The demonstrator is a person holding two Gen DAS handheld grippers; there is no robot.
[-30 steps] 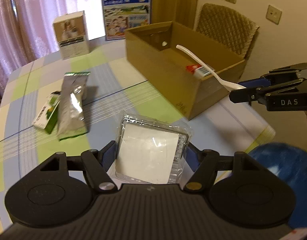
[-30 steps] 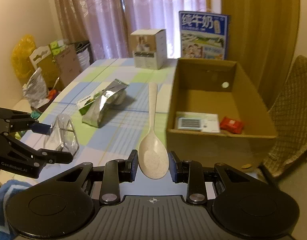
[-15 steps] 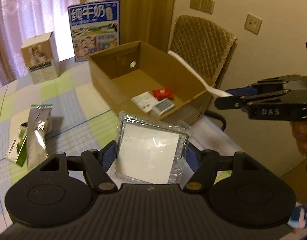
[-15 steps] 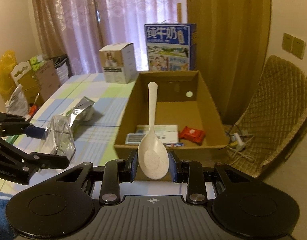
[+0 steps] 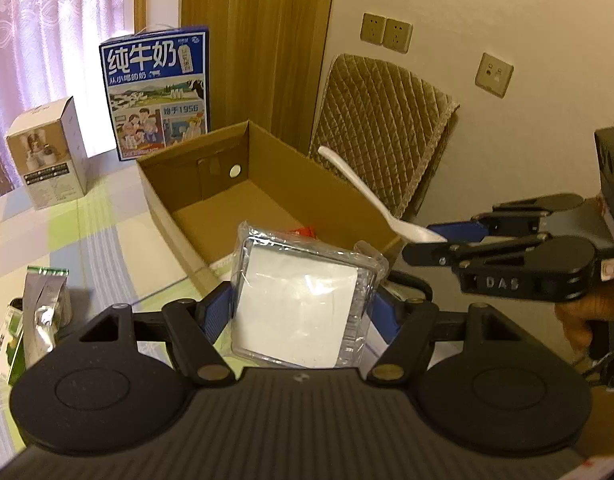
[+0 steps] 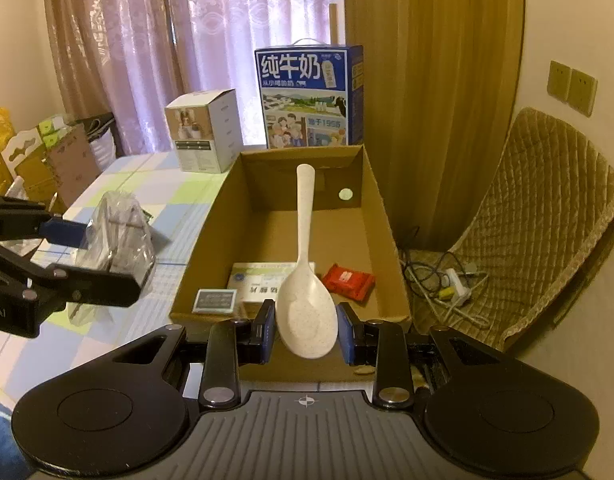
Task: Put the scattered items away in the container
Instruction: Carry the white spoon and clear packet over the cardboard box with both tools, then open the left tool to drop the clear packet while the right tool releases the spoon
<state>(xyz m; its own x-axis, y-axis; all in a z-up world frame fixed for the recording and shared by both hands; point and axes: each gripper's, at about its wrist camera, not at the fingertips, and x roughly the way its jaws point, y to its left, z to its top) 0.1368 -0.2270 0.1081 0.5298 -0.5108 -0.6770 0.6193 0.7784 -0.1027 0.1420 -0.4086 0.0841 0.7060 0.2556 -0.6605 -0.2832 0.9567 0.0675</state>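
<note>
The right hand-held gripper (image 6: 305, 326) is clamped on the bowl of a spoon (image 6: 305, 280), pads pressing each side of it. The spoon's long axis runs straight ahead toward 12 o'clock, handle tip leading, and in the right wrist view that handle lies over the open box (image 6: 381, 216). The box's near wall sits just past the fingertips, so the bowl itself seems to hang at or just short of the rim. Inside the box lie a white pack (image 6: 263, 282), a small dark-labelled pack (image 6: 215, 301) and a red packet (image 6: 349, 280), all toward the near end, right under the spoon.

The left hand-held gripper (image 5: 303, 312) grips a flat clear-wrapped pack (image 5: 299, 300) between its blue pads (image 5: 217, 312). From it the box (image 5: 167, 212) lies ahead at about 12 o'clock, its long axis running away toward 11. The pack looks just short of the near corner, not clearly over the opening.

The right one seems nearer to a drop; a short push toward 12 should clear the wall.

On the tabletop (image 5: 107, 240), a foil pouch (image 5: 43, 312) and a green-and-white packet (image 5: 7, 344) still wait at 9 o'clock from the left one, well apart from the box.
</note>
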